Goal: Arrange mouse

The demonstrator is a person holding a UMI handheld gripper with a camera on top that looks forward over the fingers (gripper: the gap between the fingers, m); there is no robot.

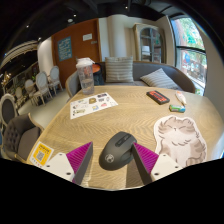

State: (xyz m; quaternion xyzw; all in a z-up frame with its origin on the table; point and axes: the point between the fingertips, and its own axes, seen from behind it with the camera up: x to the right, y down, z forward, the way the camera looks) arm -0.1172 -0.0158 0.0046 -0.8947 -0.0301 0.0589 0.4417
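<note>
At the bottom centre of the frame:
- mouse (117,149), grey, between my fingers, gaps either side
- my gripper (114,160), spread wide
- wooden table (130,115)
- cat-shaped mat (181,137), lower right

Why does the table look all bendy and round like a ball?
Gripper view: the wide-angle lens curves the table edges and the room; daylight from the window brightens that side; the mouse lies sharp between the open fingers.
</note>
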